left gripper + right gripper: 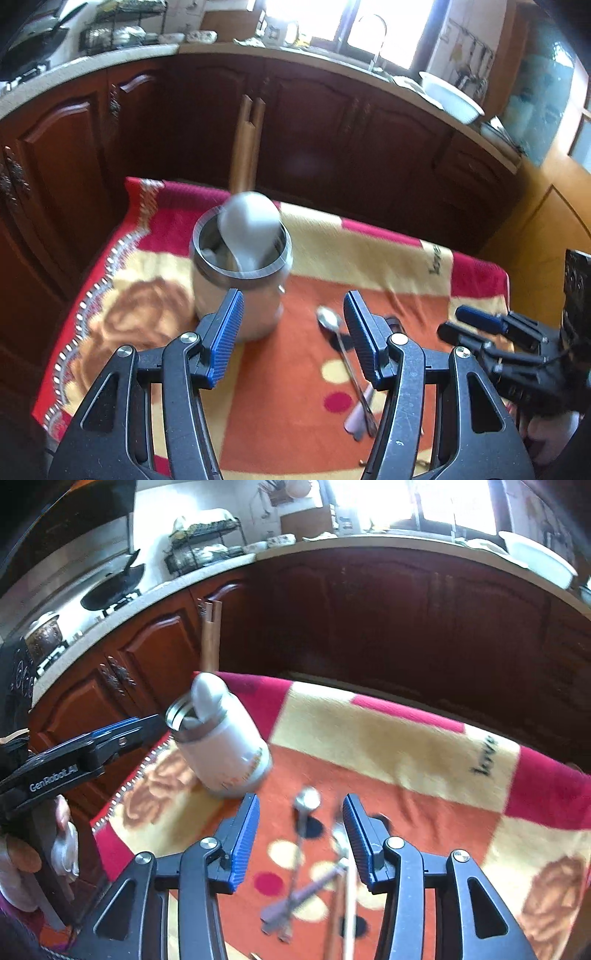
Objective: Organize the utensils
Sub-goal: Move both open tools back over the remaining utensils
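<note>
A white canister with a steel rim (236,295) stands on the blanket and holds a white spoon (247,225), bowl end up. My left gripper (293,299) hovers open just right of the canister with nothing between its fingers. A metal spoon (328,321) lies on the cloth beside it. In the right wrist view my right gripper (301,799) is open above that metal spoon (306,801), a purple-handled utensil (295,897) and pale chopsticks (347,886); its pads touch none of them. The canister (221,746) stands to its upper left.
A red, orange and yellow blanket (388,746) covers the table. Dark wooden cabinets (332,140) run behind it, with a wooden stick (245,147) leaning on them. A white bowl (450,96) sits on the counter. A hand (22,860) holds the left gripper's handle.
</note>
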A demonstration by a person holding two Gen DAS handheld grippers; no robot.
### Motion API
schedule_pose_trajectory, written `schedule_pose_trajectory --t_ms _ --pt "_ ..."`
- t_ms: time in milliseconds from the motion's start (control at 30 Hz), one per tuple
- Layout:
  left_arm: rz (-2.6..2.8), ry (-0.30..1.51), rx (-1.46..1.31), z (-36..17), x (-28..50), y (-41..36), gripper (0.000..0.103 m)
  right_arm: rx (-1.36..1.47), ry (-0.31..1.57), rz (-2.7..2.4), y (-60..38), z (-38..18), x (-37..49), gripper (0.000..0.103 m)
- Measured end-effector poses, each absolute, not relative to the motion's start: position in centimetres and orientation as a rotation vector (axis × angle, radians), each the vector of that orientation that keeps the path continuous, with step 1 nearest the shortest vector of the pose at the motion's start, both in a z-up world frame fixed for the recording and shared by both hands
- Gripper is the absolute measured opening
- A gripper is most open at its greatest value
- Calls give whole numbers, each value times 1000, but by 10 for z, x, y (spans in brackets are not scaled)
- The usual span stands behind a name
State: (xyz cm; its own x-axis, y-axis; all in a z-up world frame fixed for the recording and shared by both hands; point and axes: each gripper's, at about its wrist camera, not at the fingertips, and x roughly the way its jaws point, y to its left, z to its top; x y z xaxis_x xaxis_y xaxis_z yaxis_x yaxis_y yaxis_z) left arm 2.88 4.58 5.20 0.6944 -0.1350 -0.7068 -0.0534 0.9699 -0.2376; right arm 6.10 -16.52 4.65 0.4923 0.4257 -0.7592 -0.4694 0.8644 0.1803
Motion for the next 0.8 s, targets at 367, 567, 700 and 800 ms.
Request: schedule_pose_trajectory --t_ms 367,567,700,800 --pt "-123 941 -260 9 27 13 56 -5 1053 511 -218 -6 69 32" --pt "-126 993 -261 -8 28 10 56 18 1109 512 -211 -34 96 27" --pt "-127 1013 -262 -16 31 10 56 39 1123 497 -208 -49 113 20" --pt "-130 1028 -266 -22 35 10 56 34 1119 500 -206 -55 120 18"
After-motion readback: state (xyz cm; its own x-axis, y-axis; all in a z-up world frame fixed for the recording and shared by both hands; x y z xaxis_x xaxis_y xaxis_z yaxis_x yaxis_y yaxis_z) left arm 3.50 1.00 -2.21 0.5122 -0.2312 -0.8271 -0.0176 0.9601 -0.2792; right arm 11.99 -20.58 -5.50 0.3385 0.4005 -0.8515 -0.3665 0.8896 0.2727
